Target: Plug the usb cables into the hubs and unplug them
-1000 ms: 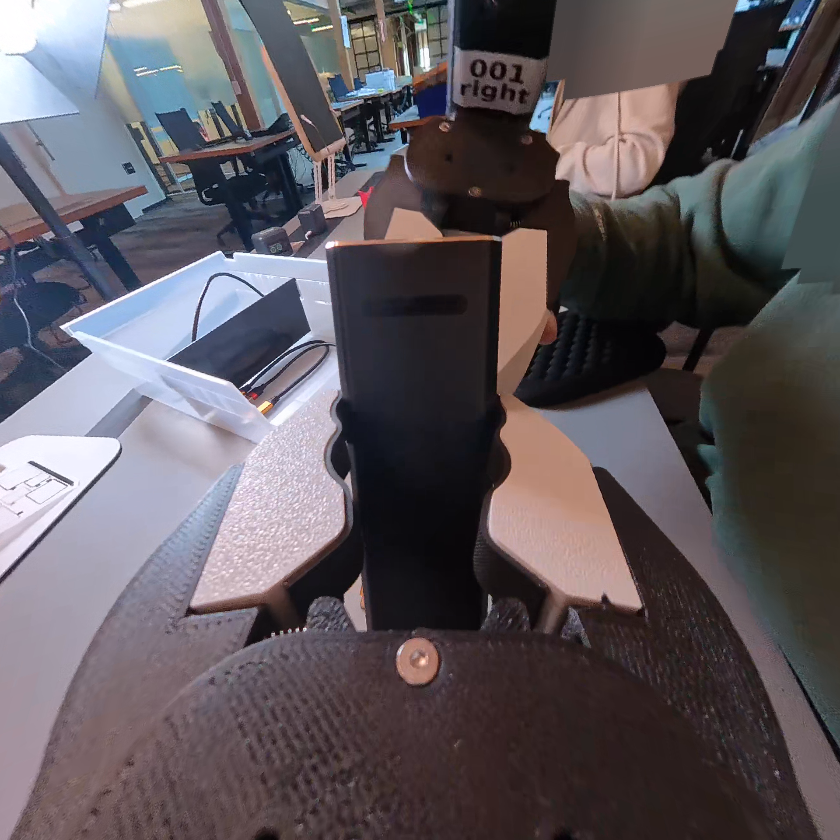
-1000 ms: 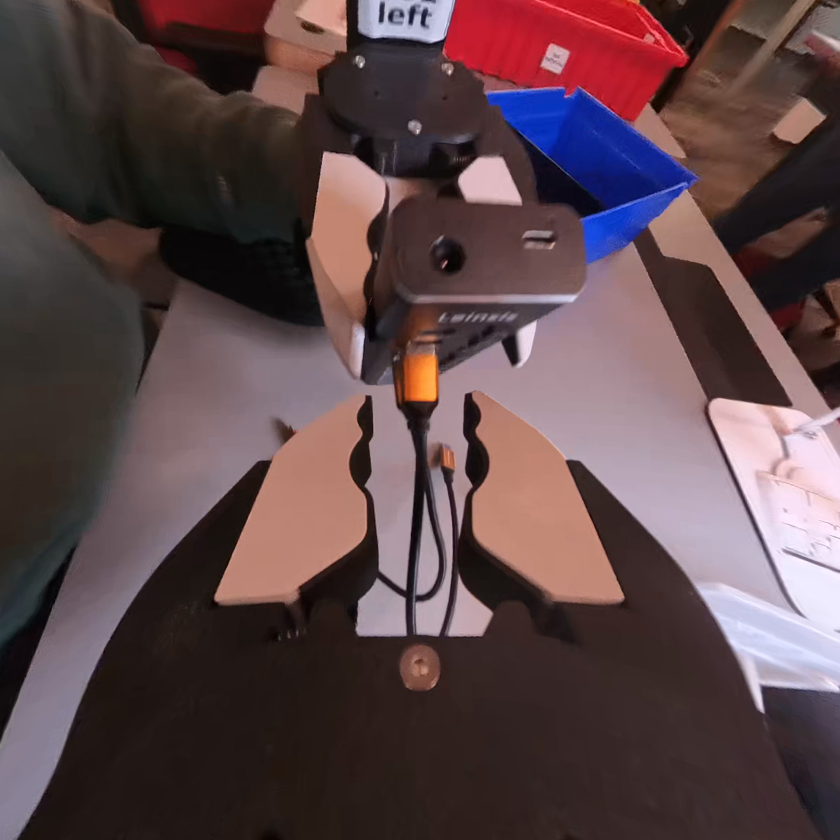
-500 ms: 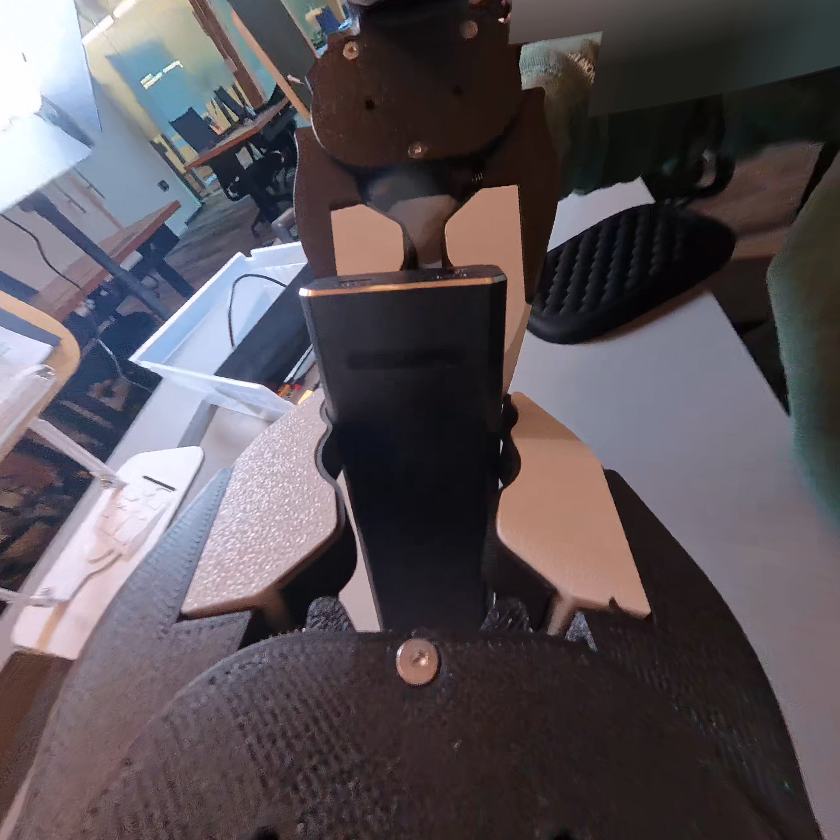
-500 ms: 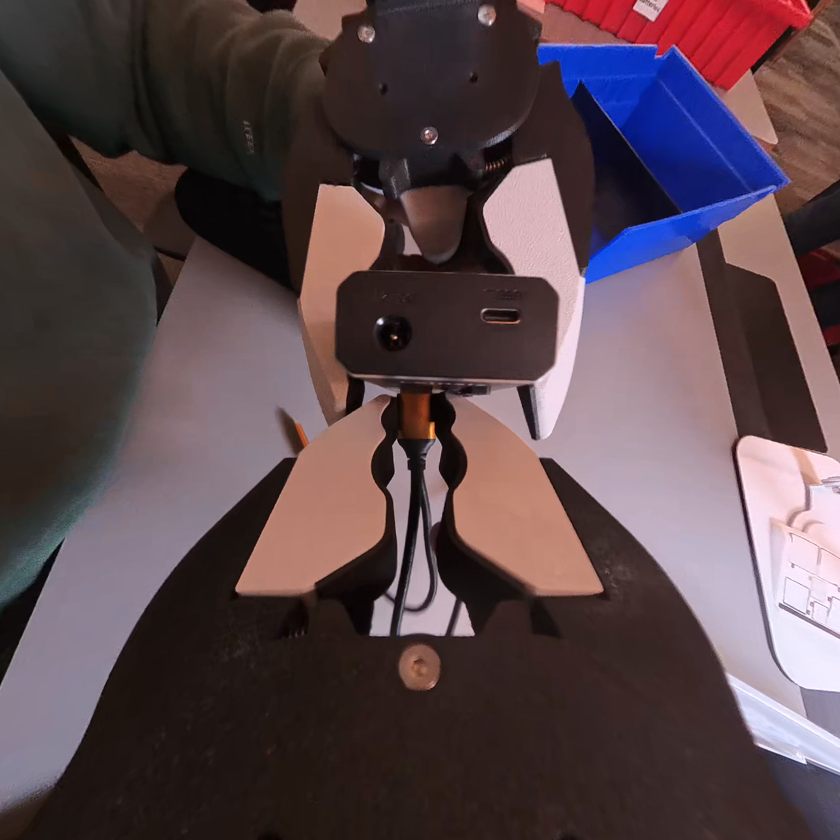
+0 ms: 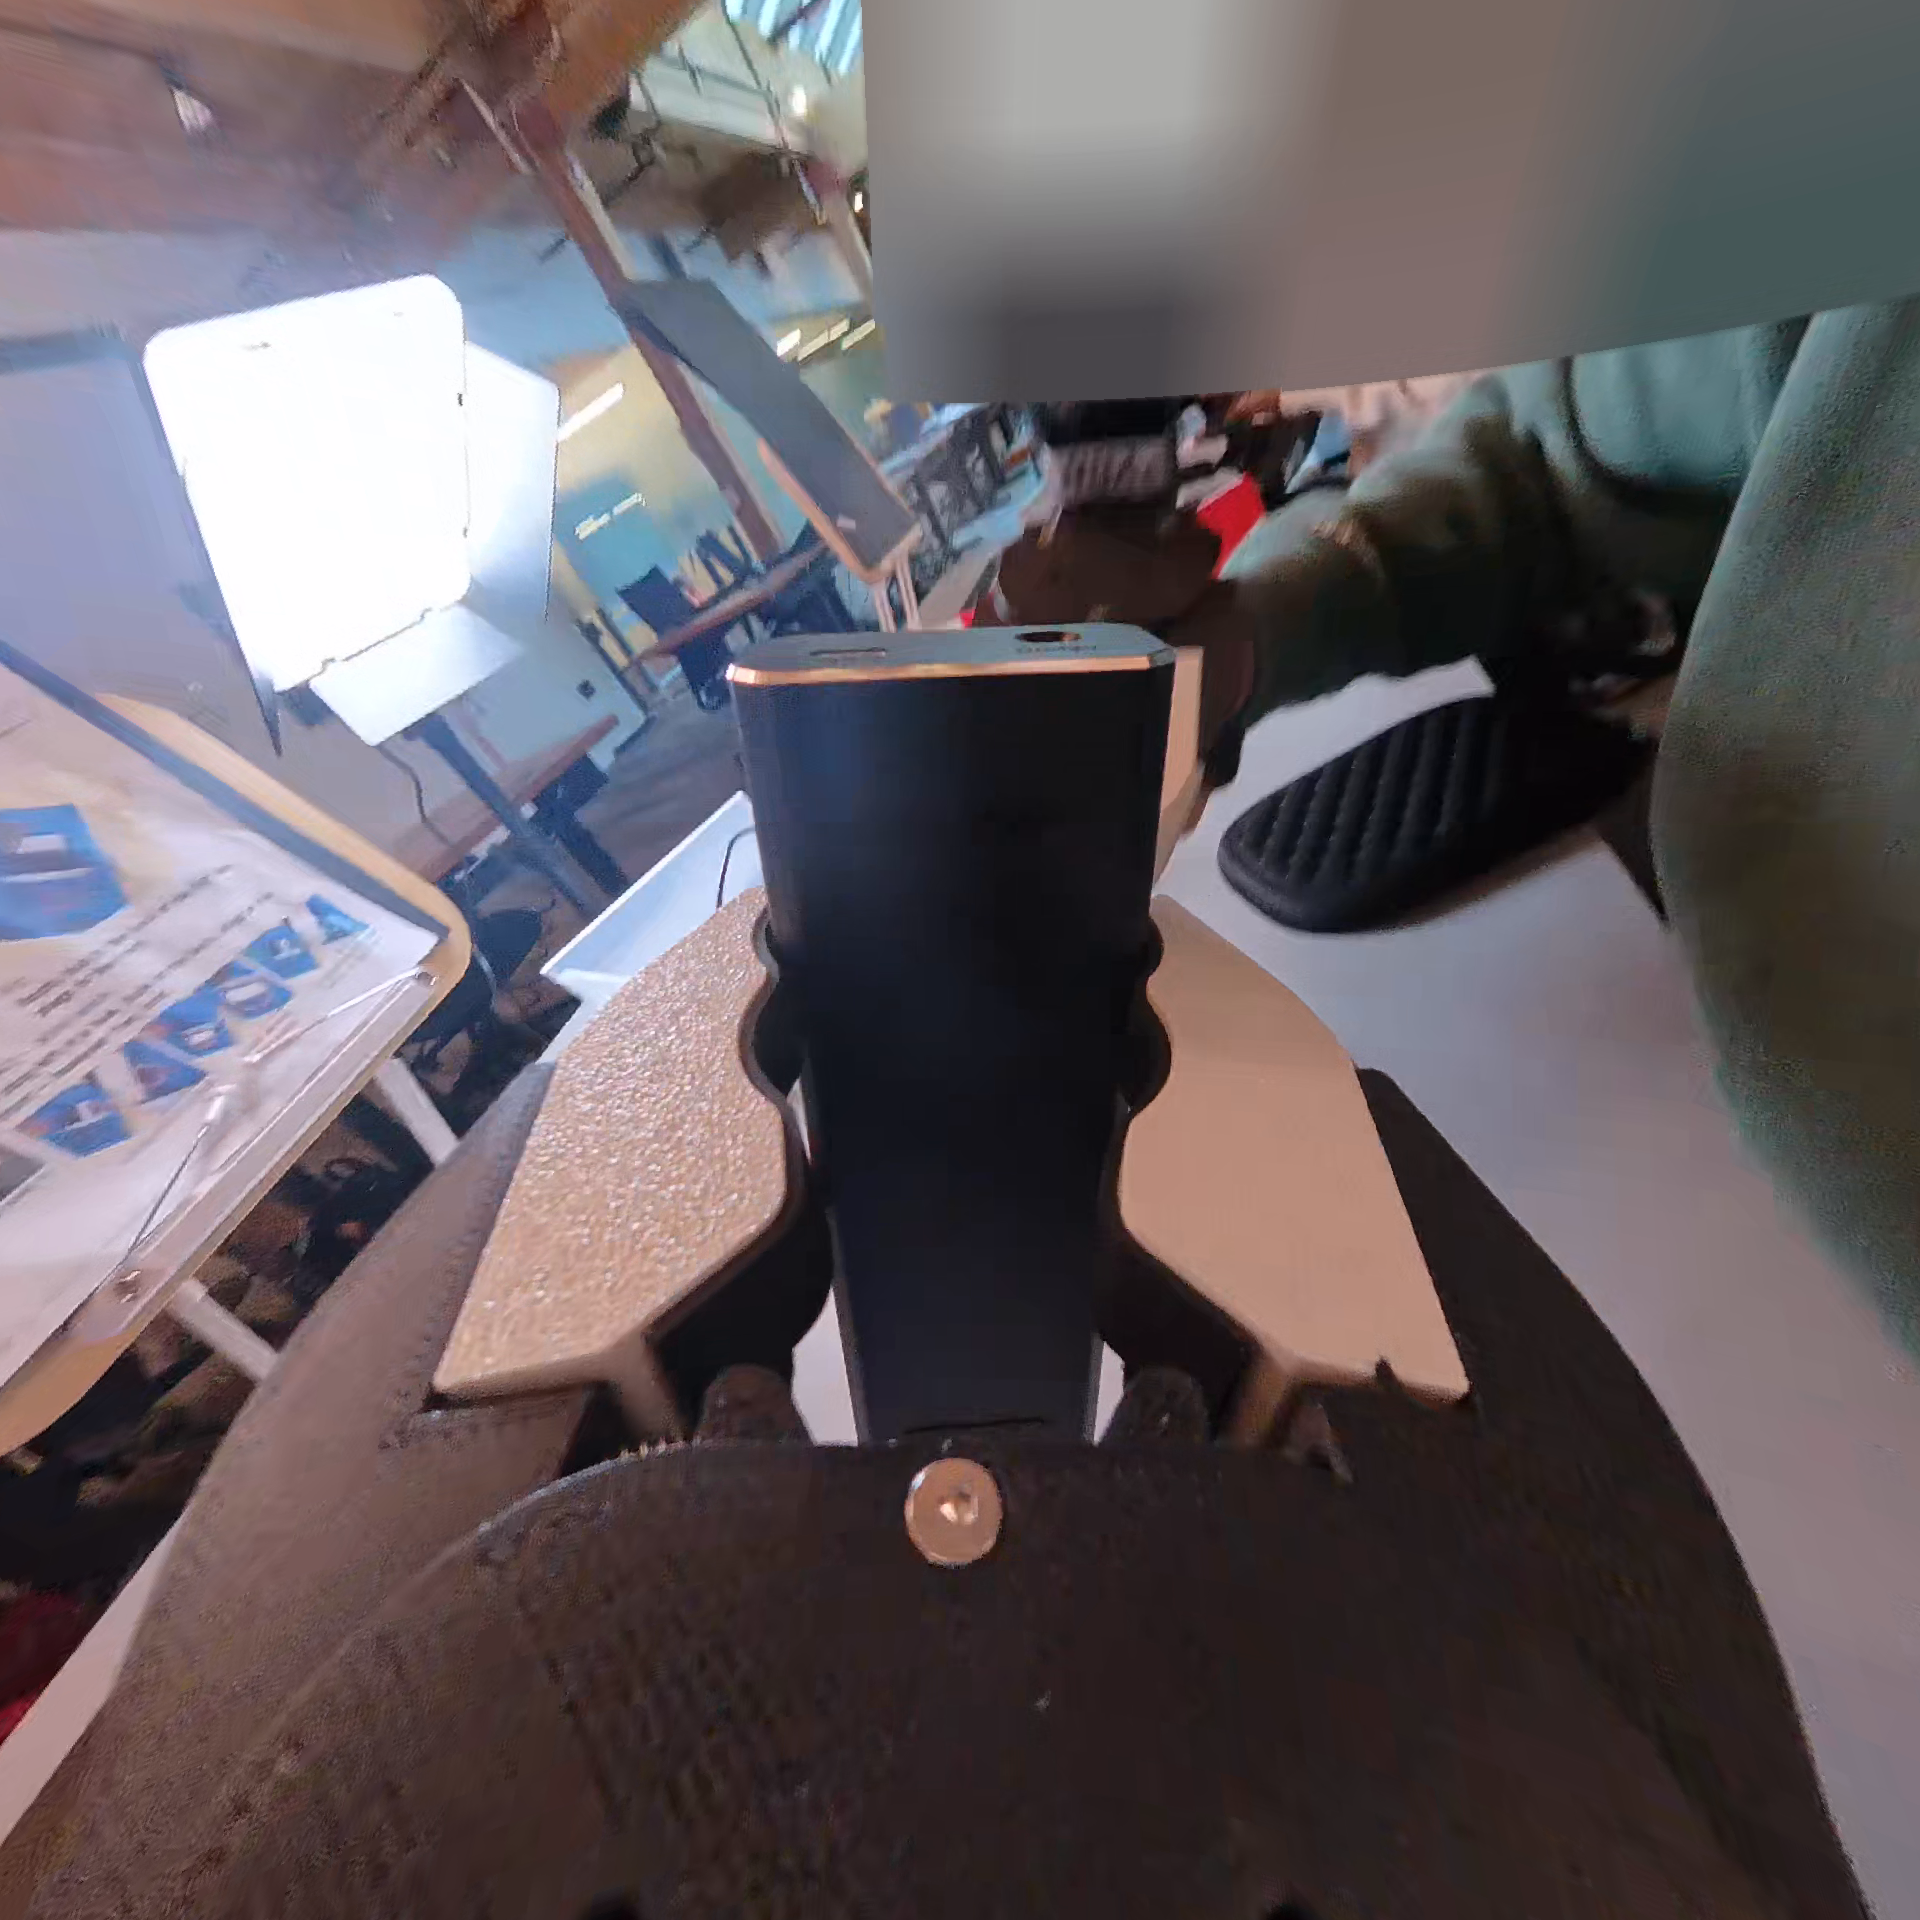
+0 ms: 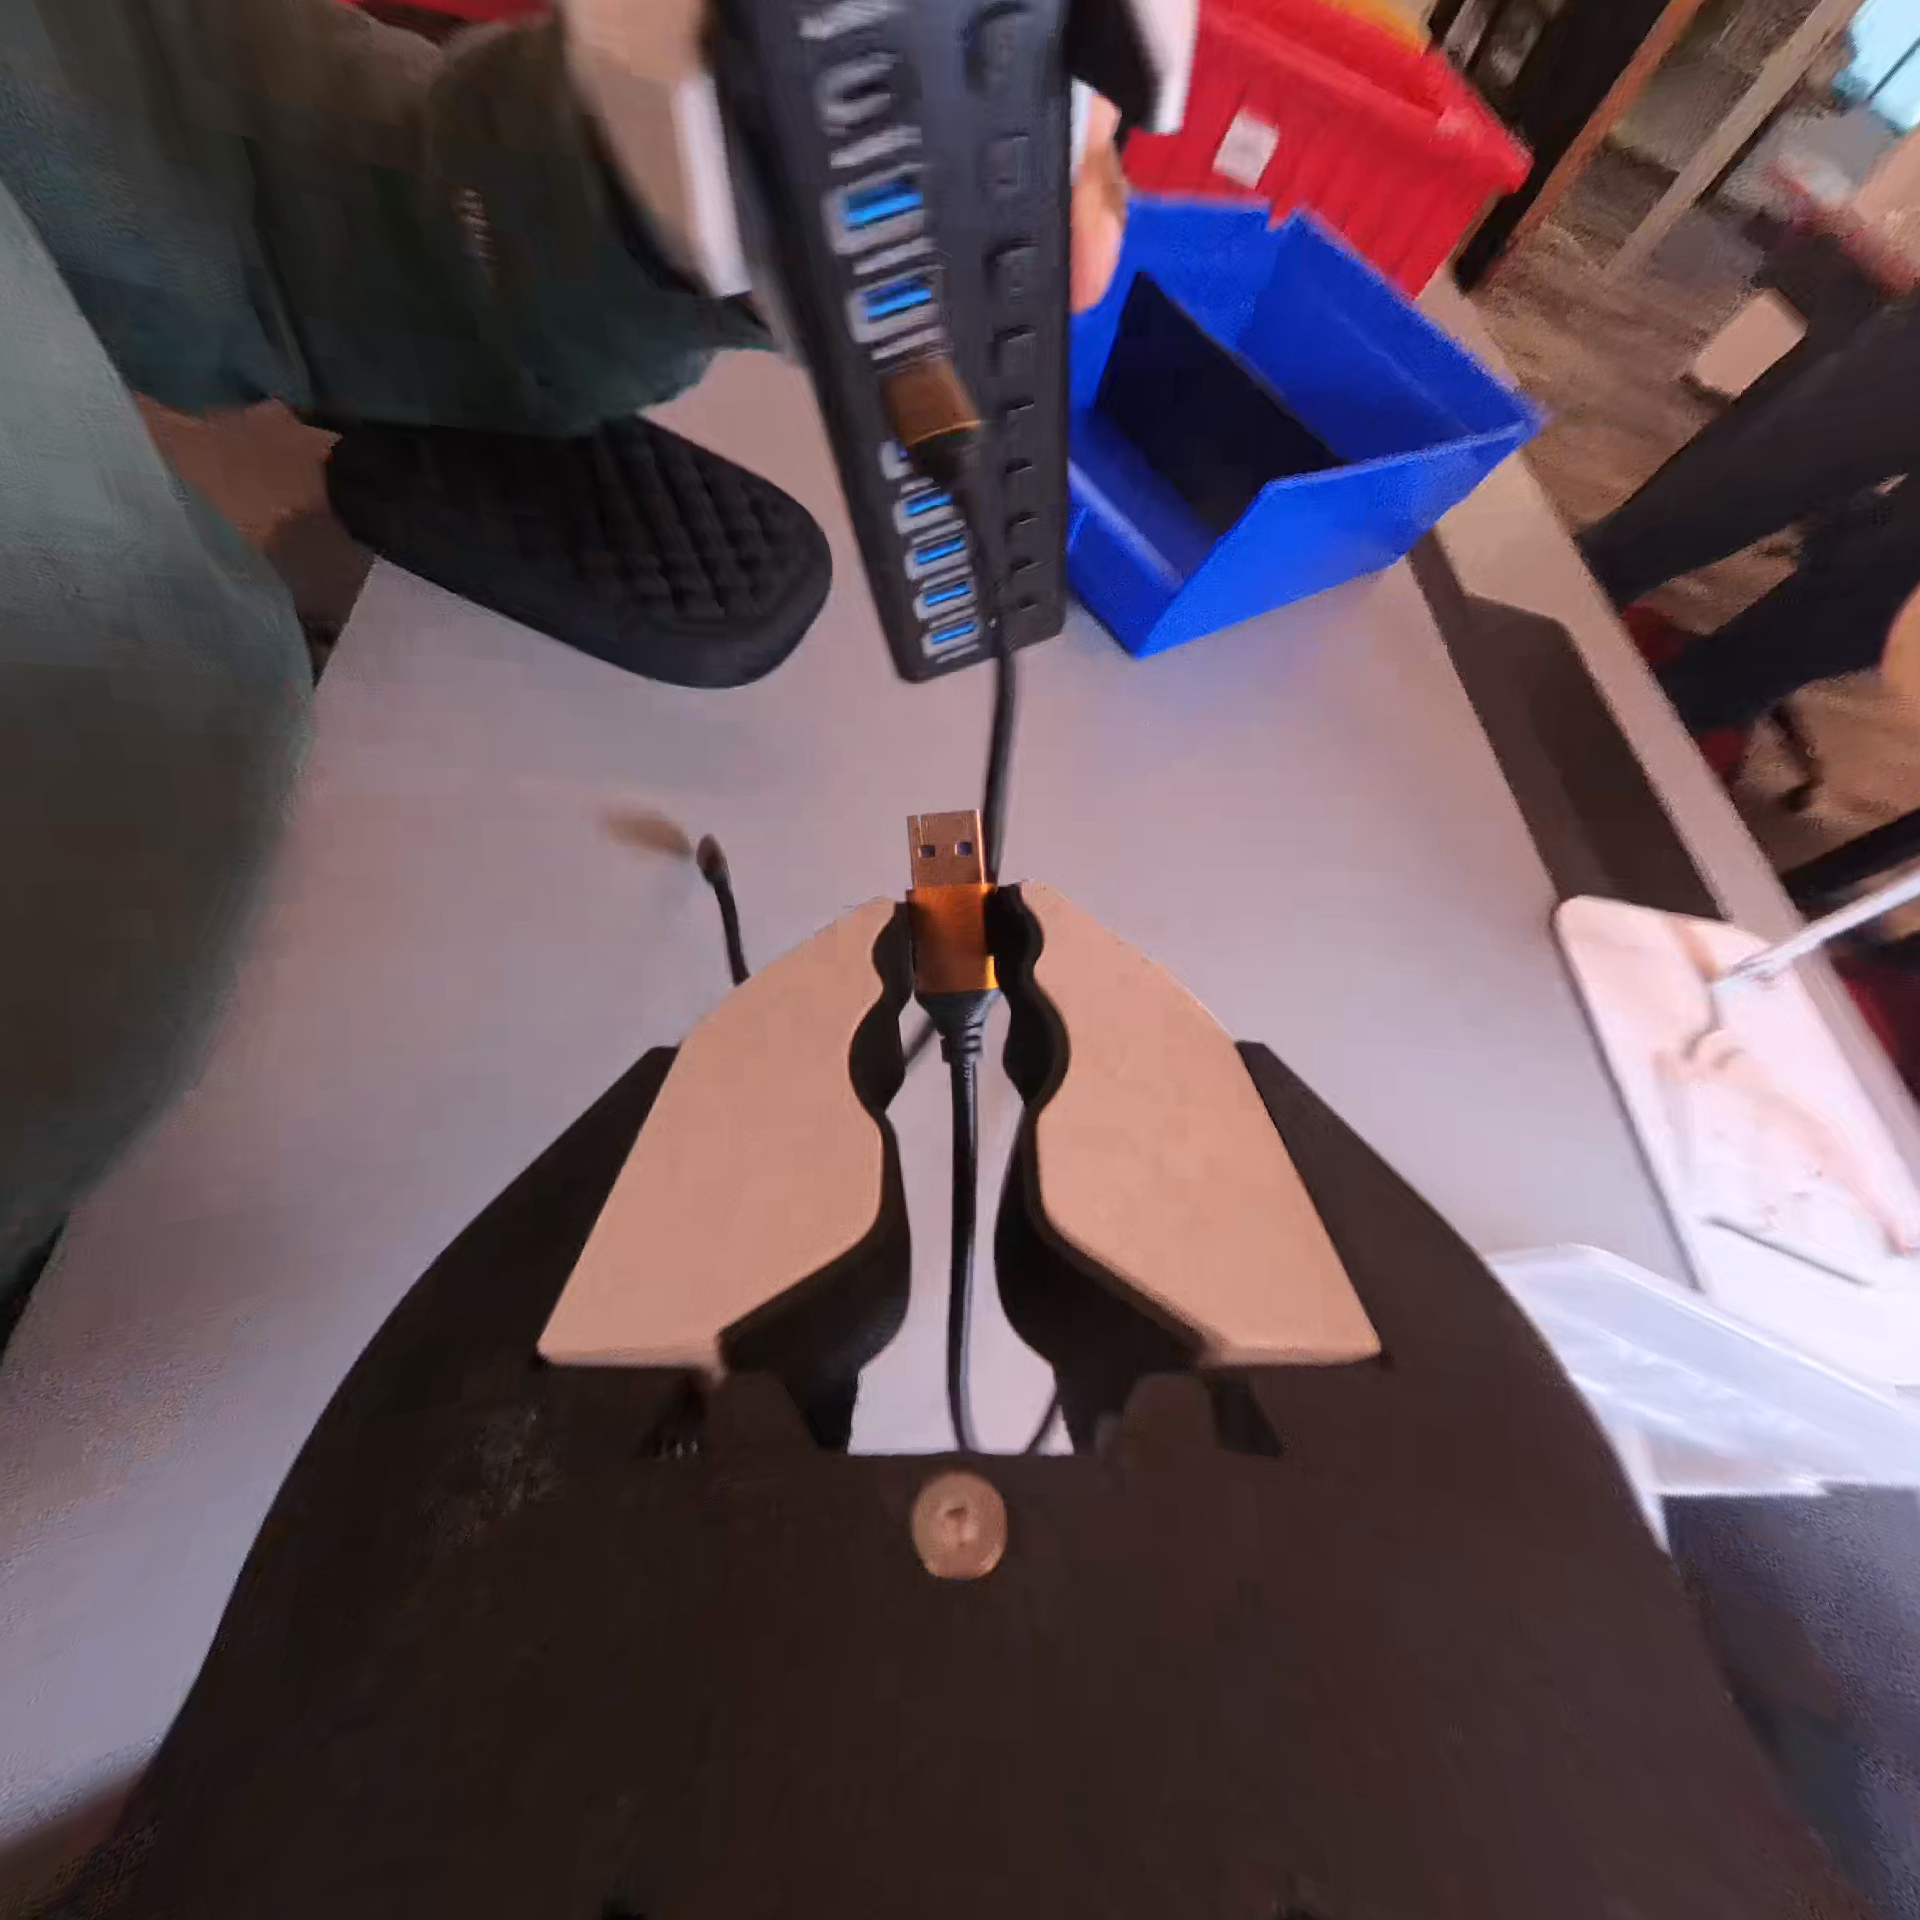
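In the left wrist view my left gripper (image 5: 958, 925) is shut on a black USB hub (image 5: 951, 790), held raised with its end face pointing away. In the right wrist view the hub (image 6: 914, 312) hangs above the grey table (image 6: 1299, 831), its row of blue ports facing me. One orange USB plug (image 6: 930, 410) sits in a port, and its black cable (image 6: 1000, 727) hangs down. My right gripper (image 6: 954, 914) is shut on a second orange USB plug (image 6: 948, 940). Its metal end (image 6: 945, 847) is bare and well below the hub.
A blue bin (image 6: 1288, 468) and a red bin (image 6: 1330, 114) stand behind the hub. A black ribbed pad (image 6: 592, 551) lies at the back left beside a green sleeve (image 6: 364, 208). A loose cable end (image 6: 717, 862) lies on the table. A printed sheet on a stand (image 5: 156, 1039) is at my left. There is about 11 centimetres between the tips of the two grippers.
My right gripper has shut on an orange plug at the hub and drawn back with it, free of the hub. My left gripper has lifted and tilted the hub upward.
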`<state>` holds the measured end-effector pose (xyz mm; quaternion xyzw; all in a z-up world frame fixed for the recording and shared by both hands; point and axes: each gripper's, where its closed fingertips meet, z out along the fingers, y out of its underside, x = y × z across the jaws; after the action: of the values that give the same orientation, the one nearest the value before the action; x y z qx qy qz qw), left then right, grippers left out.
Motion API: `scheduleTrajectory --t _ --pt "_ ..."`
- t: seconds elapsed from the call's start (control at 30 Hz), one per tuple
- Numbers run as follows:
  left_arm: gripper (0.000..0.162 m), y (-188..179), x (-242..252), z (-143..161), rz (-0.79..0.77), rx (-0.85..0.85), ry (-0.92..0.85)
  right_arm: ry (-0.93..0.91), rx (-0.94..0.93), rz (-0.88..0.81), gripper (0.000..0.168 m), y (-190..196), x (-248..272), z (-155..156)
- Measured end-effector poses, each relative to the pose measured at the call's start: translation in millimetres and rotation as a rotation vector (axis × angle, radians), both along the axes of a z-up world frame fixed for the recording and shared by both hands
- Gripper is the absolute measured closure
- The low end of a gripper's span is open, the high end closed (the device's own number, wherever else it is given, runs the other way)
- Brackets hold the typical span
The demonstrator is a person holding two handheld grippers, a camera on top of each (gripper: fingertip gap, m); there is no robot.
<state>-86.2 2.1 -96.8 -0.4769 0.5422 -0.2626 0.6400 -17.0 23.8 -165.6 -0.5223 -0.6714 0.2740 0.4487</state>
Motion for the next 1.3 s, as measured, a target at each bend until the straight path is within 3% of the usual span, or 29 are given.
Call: scheduleTrajectory --t 0.1,0.17,0.3,0.47,0.57,0.63,0.7,0.87,0.93,0.97,1.2,1.3 --pt "0.1 5.4 0.2 -11.3 0.018 -0.01 0.047 -0.015 0.017 -0.057 0.152 11.5 18.2 10.9" --pt "0.1 12.0 -4.0 -9.7 0.054 -0.025 0.047 0.056 -0.106 -0.073 0.152 20.3 34.8 25.1" --pt "0.1 33.4 -19.2 -13.2 0.145 -0.072 0.028 0.266 -0.238 -0.157 0.152 48.7 79.3 81.8" --pt "0.1 44.8 -12.0 -29.3 0.154 -0.123 0.032 0.375 -0.183 -0.238 0.152 95.0 111.8 160.3" --pt "0.1 47.5 -9.6 -42.2 0.156 -0.167 0.046 0.317 -0.069 -0.313 0.152 132.5 116.6 181.1" --pt "0.1 46.6 -9.4 -43.4 0.153 -0.181 0.031 0.307 -0.112 -0.328 0.152 152.8 116.0 176.6" --pt "0.1 45.2 -10.2 -38.4 0.148 -0.189 -0.004 0.27 -0.185 -0.366 0.152 173.9 116.4 147.6" --pt "0.1 41.2 -10.0 -28.3 0.106 -0.222 -0.075 -0.075 -0.405 -0.522 0.151 211.6 135.6 7.3" --pt "0.1 41.5 -9.7 -29.4 0.103 -0.227 -0.077 -0.195 -0.43 -0.567 0.14 214.6 144.8 -24.7" --pt "0.1 41.5 -9.5 -30.3 0.102 -0.229 -0.076 -0.224 -0.406 -0.567 0.133 214.2 146.9 -28.4" --pt "0.1 45.1 -6.2 -37.1 0.105 -0.243 -0.067 -0.22 -0.341 -0.446 0.125 191.2 130.3 3.7" --pt "0.1 43.7 -4.8 -35.6 0.093 -0.252 -0.084 -0.134 -0.36 -0.362 0.125 169.5 106.4 20.6"
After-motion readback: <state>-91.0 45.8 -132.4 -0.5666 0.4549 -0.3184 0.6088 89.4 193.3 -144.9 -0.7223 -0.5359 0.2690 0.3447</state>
